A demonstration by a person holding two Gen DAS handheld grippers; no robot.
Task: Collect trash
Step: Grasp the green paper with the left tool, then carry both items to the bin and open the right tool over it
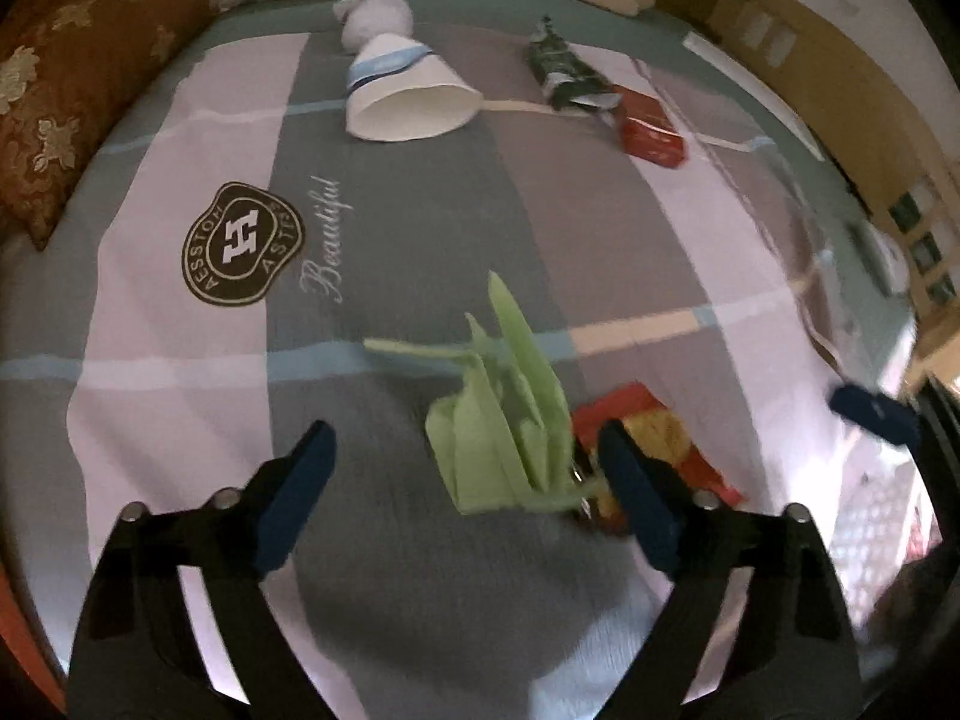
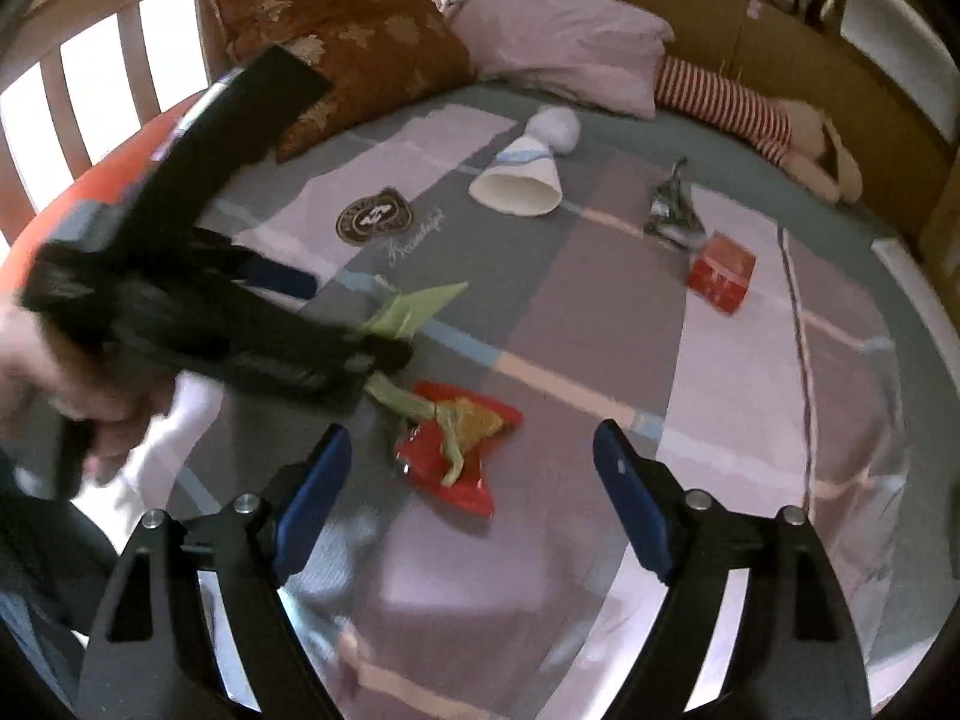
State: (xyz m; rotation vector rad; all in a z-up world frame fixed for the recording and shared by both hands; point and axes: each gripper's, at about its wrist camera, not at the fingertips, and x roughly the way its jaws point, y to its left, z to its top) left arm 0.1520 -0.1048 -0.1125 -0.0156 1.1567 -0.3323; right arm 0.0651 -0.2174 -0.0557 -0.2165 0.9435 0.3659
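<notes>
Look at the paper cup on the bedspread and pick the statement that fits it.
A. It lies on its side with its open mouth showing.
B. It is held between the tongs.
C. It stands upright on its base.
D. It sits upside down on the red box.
A: the paper cup lies tipped over on the bedspread, its open mouth facing both cameras, apart from the red box and both tongs.

Home bedroom. Evidence: bed with patchwork-print sheet (image 1: 420,210), brown floral cushion (image 2: 336,30), lilac pillow (image 2: 570,42), wooden slatted headboard (image 2: 90,84), striped plush toy (image 2: 750,114).
</notes>
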